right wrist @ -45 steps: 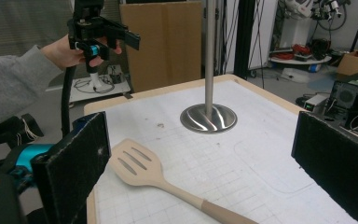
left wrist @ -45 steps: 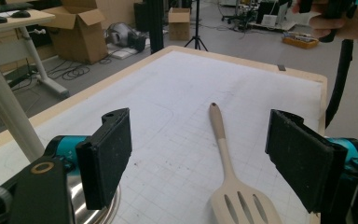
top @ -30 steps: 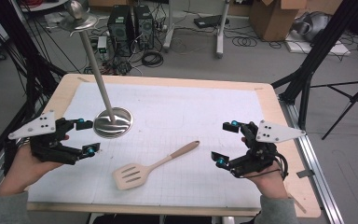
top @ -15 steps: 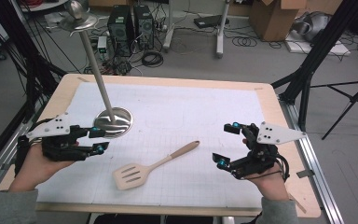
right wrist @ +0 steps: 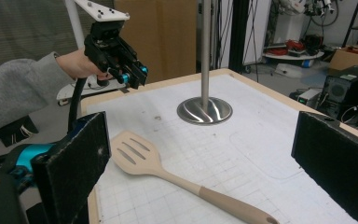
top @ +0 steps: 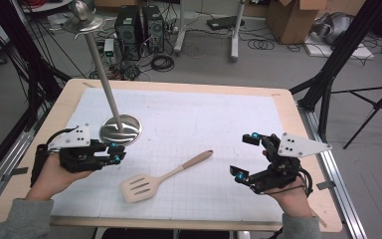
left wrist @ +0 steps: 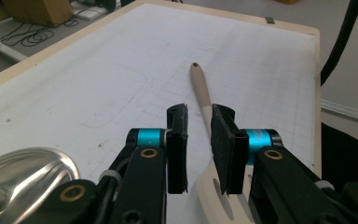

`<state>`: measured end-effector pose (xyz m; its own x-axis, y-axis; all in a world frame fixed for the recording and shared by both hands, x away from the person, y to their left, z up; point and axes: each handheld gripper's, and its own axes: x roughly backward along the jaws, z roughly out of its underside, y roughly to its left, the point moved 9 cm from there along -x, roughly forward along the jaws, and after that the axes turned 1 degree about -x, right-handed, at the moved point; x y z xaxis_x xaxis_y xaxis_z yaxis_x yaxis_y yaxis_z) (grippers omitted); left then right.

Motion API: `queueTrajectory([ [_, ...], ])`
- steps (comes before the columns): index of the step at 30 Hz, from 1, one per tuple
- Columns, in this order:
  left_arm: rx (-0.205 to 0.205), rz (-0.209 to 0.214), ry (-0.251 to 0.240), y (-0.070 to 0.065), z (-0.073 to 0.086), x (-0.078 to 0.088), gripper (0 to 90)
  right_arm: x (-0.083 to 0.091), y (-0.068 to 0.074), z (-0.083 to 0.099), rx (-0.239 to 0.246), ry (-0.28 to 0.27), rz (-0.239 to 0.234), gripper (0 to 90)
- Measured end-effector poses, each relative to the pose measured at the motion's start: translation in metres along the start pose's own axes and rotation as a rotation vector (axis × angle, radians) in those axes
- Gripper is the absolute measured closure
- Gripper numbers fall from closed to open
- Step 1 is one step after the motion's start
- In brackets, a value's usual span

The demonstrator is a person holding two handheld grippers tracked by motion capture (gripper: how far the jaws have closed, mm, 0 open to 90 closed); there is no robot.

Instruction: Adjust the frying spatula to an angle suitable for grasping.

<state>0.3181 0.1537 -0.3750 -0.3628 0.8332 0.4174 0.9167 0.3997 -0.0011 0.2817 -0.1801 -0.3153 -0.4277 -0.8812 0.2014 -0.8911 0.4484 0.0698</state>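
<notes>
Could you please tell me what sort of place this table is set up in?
Probably a lab or workshop: computer towers and loose cables sit on the floor, cardboard boxes stand behind, and tripod legs flank the table.

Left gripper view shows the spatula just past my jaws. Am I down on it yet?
Observer: No. In the right gripper view the left gripper hangs in the air, well above the table and the spatula. Its jaws have just been closing, with nothing between them.
Operator: Where is the other gripper?
Observer: In the high view the right gripper is at the table's right side, beyond the spatula's handle end. Its jaws are wide open and empty.
Operator: I see a steel base at my left. What is it?
Observer: It is the foot of a stand. The high view shows its pole rising to a small tray with a ball on it.
</notes>
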Motion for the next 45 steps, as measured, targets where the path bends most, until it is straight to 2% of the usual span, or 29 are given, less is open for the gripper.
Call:
queueTrajectory([
  [4, 0.0, 0.015, -0.021, -0.004, -0.003, -0.007, 80.1, 0.003, 0.0, 0.0, 0.008, -0.008, 0.001, 3.4],
  [7, -0.001, 0.01, -0.034, -0.005, -0.002, -0.012, 88.8, 0.004, 0.0, 0.001, 0.006, -0.008, 0.001, 3.4],
  [10, 0.022, 0.014, -0.034, -0.004, 0.003, -0.02, 89.4, 0.005, 0.0, 0.002, 0.007, -0.01, 0.003, 3.4],
  [13, 0.041, 0.029, -0.022, -0.004, 0.009, -0.028, 89.5, 0.008, -0.001, 0.002, 0.014, -0.017, 0.006, 3.4],
  [16, 0.037, 0.034, -0.009, -0.006, 0.011, -0.034, 89.5, 0.01, -0.002, 0.003, 0.015, -0.017, 0.008, 3.3],
  [21, 0.036, 0.029, 0.015, -0.008, 0.015, -0.046, 89.5, 0.014, -0.006, 0.005, 0.016, -0.028, 0.018, 3.4],
  [26, 0.054, 0.028, 0.036, -0.007, 0.022, -0.059, 89.5, 0.014, -0.008, 0.007, 0.009, -0.027, 0.023, 3.4],
  [45, 0.023, 0.044, 0.148, -0.017, 0.032, -0.095, 89.5, 0.013, -0.007, 0.01, 0.008, -0.018, 0.016, 3.4],
])
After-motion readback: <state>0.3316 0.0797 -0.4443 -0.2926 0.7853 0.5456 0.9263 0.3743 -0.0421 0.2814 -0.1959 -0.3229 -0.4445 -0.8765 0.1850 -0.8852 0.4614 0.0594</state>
